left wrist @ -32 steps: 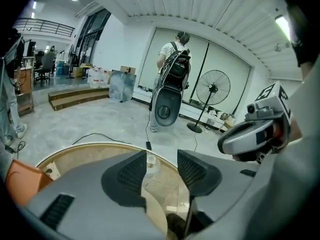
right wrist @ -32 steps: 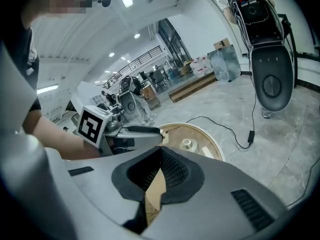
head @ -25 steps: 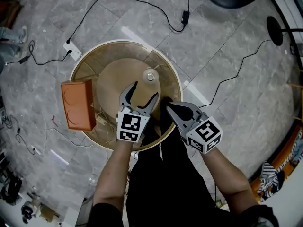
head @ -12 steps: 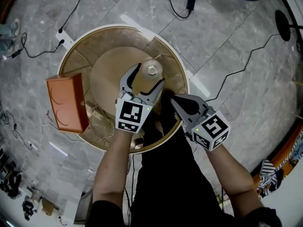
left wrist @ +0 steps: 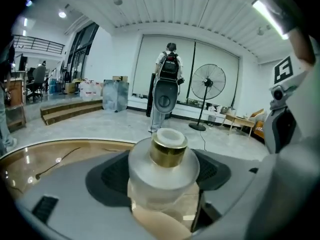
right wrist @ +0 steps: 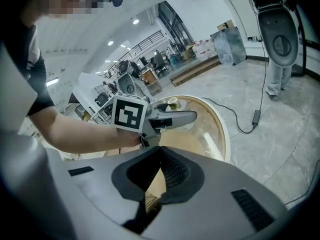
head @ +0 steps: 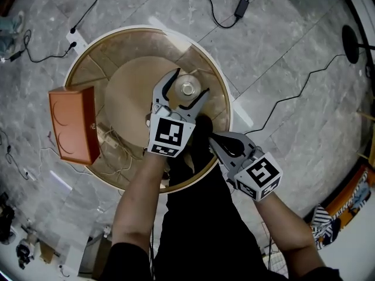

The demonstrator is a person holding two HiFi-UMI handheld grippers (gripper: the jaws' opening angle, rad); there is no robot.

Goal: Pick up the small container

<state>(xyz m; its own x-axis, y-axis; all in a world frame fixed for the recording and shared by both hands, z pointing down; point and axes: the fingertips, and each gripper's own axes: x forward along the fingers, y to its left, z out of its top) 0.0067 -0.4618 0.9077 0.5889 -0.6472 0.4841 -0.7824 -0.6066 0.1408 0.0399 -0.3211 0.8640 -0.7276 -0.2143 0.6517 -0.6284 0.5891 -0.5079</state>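
While straddling the small container, toward 2 o'clock from centre of the round table, holds the left gripper spread wide, not squeezing, seemingly ready to clamp. Parks the right gripper pinched together and empty at the 4 o'clock rim, out of the way.

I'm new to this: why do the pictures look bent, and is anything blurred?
Head view: the fisheye lens bows the round table. Left gripper view: the small container looms large and a ceiling light glares. Right gripper view: there's a mosaic patch top left, added afterwards.
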